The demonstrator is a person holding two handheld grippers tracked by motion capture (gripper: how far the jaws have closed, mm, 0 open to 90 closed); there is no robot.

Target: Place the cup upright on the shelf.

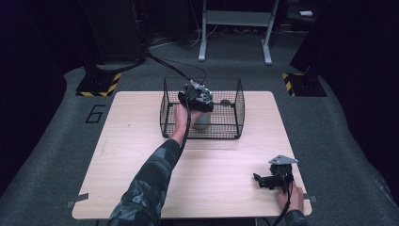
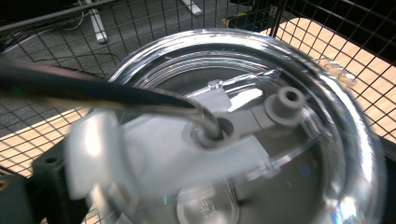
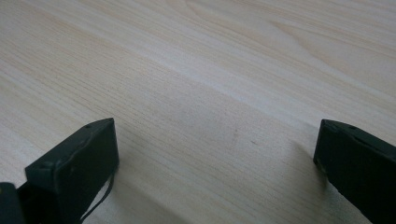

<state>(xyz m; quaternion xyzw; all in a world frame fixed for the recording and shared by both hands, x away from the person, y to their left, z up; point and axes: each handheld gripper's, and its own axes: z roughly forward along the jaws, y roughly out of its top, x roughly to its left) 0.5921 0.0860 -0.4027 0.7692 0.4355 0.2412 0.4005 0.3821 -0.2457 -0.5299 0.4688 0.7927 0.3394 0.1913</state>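
Left hand-held gripper (image 1: 196, 98) is up over the wire basket (image 1: 237, 109) at the far middle of the desk (image 1: 141, 155), reaching in from above. Under it stands a grey lidded tumbler (image 1: 201, 121), upright inside the basket, toward its front left.

In the left gripper view the clear lid (image 2: 243, 135) sits right under the camera, seen almost straight down. So the tumbler's long axis runs vertical, roughly in line with the gripper's approach. A metal straw (image 2: 107, 93) enters the lid's grey grommet (image 2: 210, 133) and slants off to the upper left of that view; a second, empty grommet (image 2: 285, 103) sits just beside it.

One black jaw shows at lower left of that view, against or very near a blurred white tab on the lid. The other jaw is out of frame. Cannot tell whether the jaws are clamped on the lid rim or merely close. The blur is too heavy for that.

Right hand-held gripper (image 1: 273, 178) rests low at the near right corner of the desk, well apart from the basket, jaws spread wide over bare wood.

Judgement: the left arm is far nearer. Any lift would need to go straight up along the tumbler's axis to get over the basket wall, minding the slanted straw.
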